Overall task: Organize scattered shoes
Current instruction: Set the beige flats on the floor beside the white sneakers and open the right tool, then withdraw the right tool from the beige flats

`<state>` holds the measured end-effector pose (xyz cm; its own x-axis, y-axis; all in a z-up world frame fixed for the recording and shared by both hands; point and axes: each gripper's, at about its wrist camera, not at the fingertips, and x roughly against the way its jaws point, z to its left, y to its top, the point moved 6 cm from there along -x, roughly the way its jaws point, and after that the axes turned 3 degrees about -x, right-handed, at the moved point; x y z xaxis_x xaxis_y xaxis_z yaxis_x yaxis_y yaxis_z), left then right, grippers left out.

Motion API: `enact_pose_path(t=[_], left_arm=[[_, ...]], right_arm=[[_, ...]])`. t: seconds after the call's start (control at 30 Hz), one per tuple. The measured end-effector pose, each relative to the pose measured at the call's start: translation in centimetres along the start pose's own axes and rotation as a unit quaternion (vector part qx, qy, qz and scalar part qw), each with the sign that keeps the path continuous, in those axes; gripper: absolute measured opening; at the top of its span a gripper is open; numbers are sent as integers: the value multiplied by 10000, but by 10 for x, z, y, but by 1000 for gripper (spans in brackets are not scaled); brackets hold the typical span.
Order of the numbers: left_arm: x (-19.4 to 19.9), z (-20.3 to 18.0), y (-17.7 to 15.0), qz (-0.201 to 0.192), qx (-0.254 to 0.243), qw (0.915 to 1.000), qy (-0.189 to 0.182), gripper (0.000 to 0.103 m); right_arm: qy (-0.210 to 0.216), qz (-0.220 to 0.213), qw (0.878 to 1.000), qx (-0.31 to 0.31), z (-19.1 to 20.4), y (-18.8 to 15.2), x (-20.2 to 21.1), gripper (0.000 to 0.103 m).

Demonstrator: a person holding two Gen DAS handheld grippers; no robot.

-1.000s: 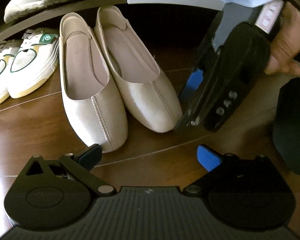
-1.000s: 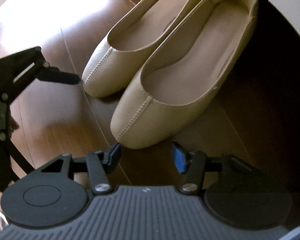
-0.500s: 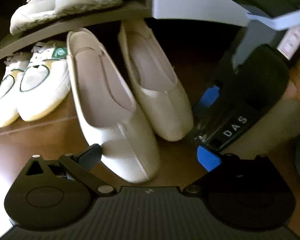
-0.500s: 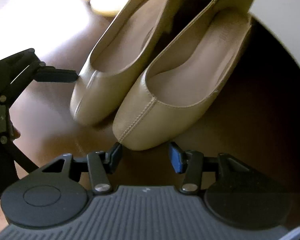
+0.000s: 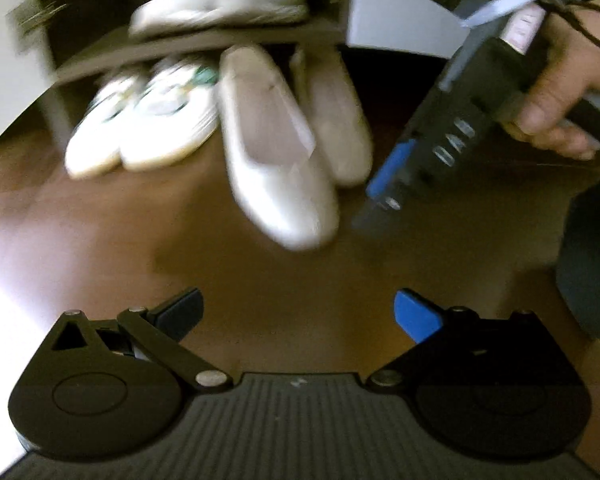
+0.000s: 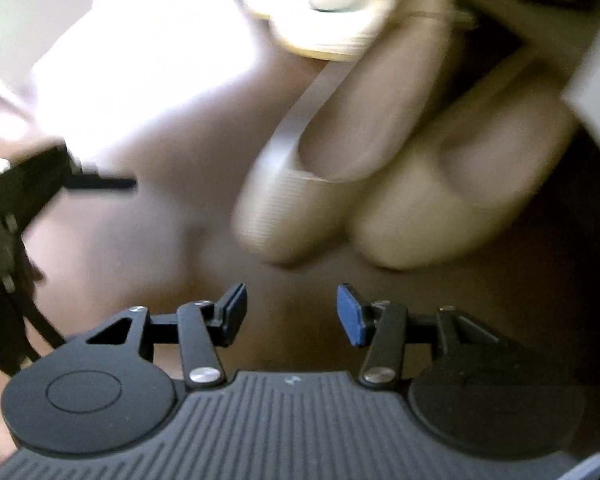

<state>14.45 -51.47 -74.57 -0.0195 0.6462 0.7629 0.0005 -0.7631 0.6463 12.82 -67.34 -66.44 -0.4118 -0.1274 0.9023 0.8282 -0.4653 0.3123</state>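
Two beige flat shoes lie side by side on the wood floor, heels under the shoe rack. The left flat [image 5: 276, 152] [image 6: 316, 168] and the right flat [image 5: 336, 120] [image 6: 460, 184] point toward me. My left gripper [image 5: 298, 314] is open and empty, back from the left flat's toe. My right gripper [image 6: 291, 312] is open and empty, just short of the toes. It also shows in the left wrist view [image 5: 384, 184], beside the right flat. Both views are blurred.
A pair of white sneakers with green trim [image 5: 148, 128] [image 6: 328, 16] stands left of the flats under the rack shelf [image 5: 204, 44]. Another pale pair [image 5: 228, 0] sits on that shelf. A white wall panel [image 6: 596, 40] is at the right.
Both grippers have pulled back from the flats, which now lie farther under the rack. The right gripper's jaws have widened a little.
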Motion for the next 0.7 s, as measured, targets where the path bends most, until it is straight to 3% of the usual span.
enact_pose_path(t=[0.1,0.23,0.3,0.37,0.5,0.7], left_arm=[[25,-3,-27,69,518,9983,266,102],[36,-5,-33,-114,982,9943,402,102],[41,-7,-30,-155,845,9956,383,102],[42,-10,-22,-190,681,9968,375,102],[46,-13,-8,-326,664,9967,335,102],[48,-15,-7,-341,660,9966,346,102]], right_arm=[[313,36,9995,-10,17,4,-20,46],[208,-16,9998,39,12,-3,-29,46],[169,-69,9997,143,6,-1,-21,37],[144,-150,9992,343,20,-23,8,29],[-72,-344,9979,541,2,6,-8,11],[-482,-833,9929,705,-13,39,-19,11]])
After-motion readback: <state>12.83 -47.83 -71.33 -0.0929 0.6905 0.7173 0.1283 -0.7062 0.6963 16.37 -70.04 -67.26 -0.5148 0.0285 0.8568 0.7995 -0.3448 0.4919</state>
